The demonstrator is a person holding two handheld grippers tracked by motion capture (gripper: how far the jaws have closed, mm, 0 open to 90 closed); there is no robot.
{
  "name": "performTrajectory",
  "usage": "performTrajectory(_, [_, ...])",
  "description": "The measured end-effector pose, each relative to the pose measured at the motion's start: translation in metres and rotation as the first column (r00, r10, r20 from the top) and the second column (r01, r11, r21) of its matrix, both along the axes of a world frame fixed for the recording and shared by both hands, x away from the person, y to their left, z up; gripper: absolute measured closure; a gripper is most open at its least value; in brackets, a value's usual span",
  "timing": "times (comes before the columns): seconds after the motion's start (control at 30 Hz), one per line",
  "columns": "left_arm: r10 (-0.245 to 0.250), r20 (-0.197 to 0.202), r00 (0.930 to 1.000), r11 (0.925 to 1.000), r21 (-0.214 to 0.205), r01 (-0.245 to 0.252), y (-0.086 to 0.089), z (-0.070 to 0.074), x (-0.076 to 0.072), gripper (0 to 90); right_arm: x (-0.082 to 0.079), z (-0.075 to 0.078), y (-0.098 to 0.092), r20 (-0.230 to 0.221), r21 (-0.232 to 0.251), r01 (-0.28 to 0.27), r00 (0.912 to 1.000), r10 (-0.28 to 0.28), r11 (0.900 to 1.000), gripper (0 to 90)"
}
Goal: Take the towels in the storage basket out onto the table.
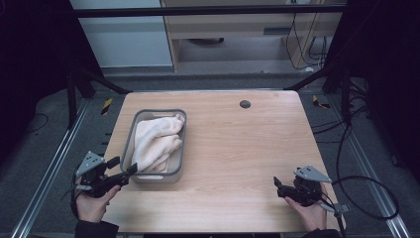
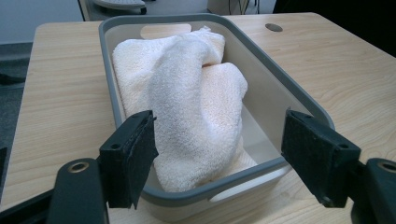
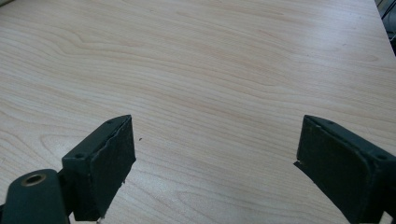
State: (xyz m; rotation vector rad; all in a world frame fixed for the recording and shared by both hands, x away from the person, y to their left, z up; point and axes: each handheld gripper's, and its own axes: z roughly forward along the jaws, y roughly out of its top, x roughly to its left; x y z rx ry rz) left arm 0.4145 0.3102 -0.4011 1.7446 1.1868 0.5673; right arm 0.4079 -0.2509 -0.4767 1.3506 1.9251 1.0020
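The wooden table (image 1: 237, 148) carries a grey-rimmed plastic basket (image 1: 130, 146) on its left half, its long side running near to far. A cream towel (image 1: 156, 141) lies bunched inside it, heaped toward the left wall, with part of the bare floor showing at the near right.

The left gripper (image 1: 128, 171) sits just at the basket's near end, its jaws spread wide; in the left gripper view they straddle the near rim (image 2: 219, 184), and the towel's (image 2: 187, 116) near fold hangs between them, untouched. The right gripper (image 1: 277, 184) hovers low over bare wood at the near right, well apart from the basket, its jaws also wide and holding nothing.

The step in hand looks like the reach for the towel. The next move probably calls for the left gripper to go in over the rim, drop onto the raised fold and close on it, with enough cloth between the pads to lift cleanly.
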Motion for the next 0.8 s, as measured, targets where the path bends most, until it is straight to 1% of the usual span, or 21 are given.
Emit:
performTrajectory(0.13, [-0.011, -0.004, 0.9999, 0.9999, 0.01, 0.011, -0.006, 0.002, 0.004, 26.1, 0.0, 0.0, 0.0, -0.001, -0.001, -0.001, 1.0, 0.001, 1.0, 11.2])
performTrajectory(0.27, [-0.023, 0.003, 0.9997, 0.9996, 0.013, 0.023, -0.012, 0.01, 0.01, 26.1, 0.0, 0.0, 0.001, -0.001, 0.001, -0.006, 1.0, 0.006, 1.0, 11.0])
performTrajectory(0.33, [-0.027, 0.005, 0.9996, 0.9995, 0.015, 0.027, -0.013, 0.011, 0.011, 26.0, -0.001, 0.0, 0.001, 0.0, 0.002, -0.007, 1.0, 0.007, 1.0, 11.0])
performTrajectory(0.37, [-0.031, 0.006, 0.9995, 0.9993, 0.02, 0.031, -0.016, 0.014, 0.014, 26.0, 0.0, 0.0, 0.001, 0.0, -0.001, -0.006, 1.0, 0.006, 1.0, 11.0])
performTrajectory(0.53, [-0.045, 0.009, 0.999, 0.9989, 0.014, 0.045, -0.02, 0.019, 0.021, 25.5, 0.0, 0.0, 0.001, 0.0, -0.008, -0.005, 1.0, 0.005, 1.0, 11.0])
performTrajectory(0.7, [-0.056, 0.004, 0.9984, 0.9981, 0.028, 0.055, -0.025, 0.023, 0.032, 25.4, -0.001, 0.0, 0.001, -0.003, -0.01, -0.004, 1.0, 0.004, 0.9999, 11.0])
performTrajectory(0.73, [-0.056, 0.004, 0.9984, 0.9981, 0.028, 0.055, -0.025, 0.023, 0.032, 25.4, -0.001, 0.0, 0.001, -0.003, -0.01, -0.003, 1.0, 0.003, 0.9999, 11.0])
performTrajectory(0.77, [-0.054, -0.003, 0.9985, 0.998, 0.034, 0.054, -0.026, 0.024, 0.036, 25.4, -0.001, 0.0, 0.001, -0.004, -0.011, -0.004, 1.0, 0.004, 0.9999, 11.1])
performTrajectory(0.8, [-0.054, -0.003, 0.9985, 0.998, 0.034, 0.054, -0.026, 0.024, 0.036, 25.4, -0.001, 0.0, 0.001, -0.004, -0.011, -0.004, 1.0, 0.004, 0.9999, 11.1])
